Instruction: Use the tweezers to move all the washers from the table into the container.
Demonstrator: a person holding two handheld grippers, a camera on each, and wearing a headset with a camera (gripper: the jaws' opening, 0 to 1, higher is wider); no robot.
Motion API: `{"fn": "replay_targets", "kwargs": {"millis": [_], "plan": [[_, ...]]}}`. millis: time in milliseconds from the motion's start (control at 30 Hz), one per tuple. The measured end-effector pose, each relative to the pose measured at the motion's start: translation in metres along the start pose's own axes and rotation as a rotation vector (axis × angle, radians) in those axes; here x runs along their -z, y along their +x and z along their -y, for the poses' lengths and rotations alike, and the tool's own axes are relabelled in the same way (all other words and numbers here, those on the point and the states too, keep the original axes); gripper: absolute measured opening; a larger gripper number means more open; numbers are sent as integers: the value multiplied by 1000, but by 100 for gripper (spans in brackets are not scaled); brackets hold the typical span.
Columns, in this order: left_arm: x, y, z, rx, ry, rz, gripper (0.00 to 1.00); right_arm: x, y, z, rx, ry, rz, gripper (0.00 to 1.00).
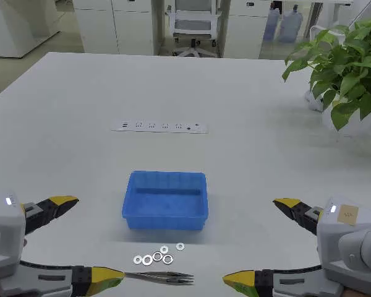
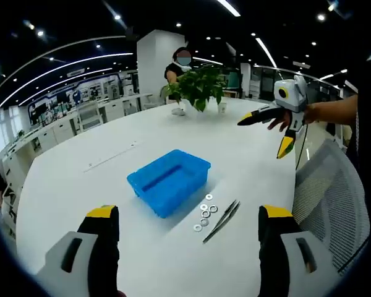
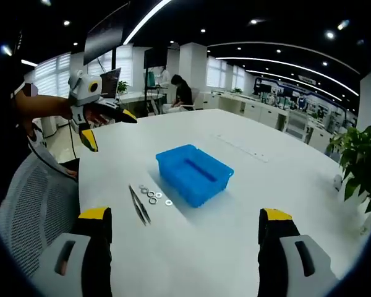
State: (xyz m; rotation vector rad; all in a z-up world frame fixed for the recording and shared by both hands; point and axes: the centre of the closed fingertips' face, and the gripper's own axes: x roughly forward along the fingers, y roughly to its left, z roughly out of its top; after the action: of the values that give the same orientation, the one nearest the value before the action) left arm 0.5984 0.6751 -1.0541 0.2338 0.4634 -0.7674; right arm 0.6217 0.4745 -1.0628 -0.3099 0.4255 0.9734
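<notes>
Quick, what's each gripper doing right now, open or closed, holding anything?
Left gripper: open, holding nothing.
Right gripper: open, holding nothing.

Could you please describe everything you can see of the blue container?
The blue container is a shallow, rectangular, open-topped tray, plastic by its look, with faint ribs on its inner walls, and it seems empty. It sits flat on the white table, just beyond the washers and tweezers, touching neither.
</notes>
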Motion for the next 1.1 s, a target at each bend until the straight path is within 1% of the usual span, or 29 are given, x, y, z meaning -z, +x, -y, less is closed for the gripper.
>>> {"fn": "replay_targets", "kwargs": {"millis": [633, 933, 1100], "plan": [[-3, -1, -1, -4, 6, 11, 100, -2, -2, 2, 6, -2, 4, 100], [-4, -1, -2, -6, 9, 20, 100, -5, -3, 3, 8, -11, 16, 100], [-4, -1, -2, -4, 8, 19, 100, -4, -3, 2, 8, -9, 12, 100]]}}
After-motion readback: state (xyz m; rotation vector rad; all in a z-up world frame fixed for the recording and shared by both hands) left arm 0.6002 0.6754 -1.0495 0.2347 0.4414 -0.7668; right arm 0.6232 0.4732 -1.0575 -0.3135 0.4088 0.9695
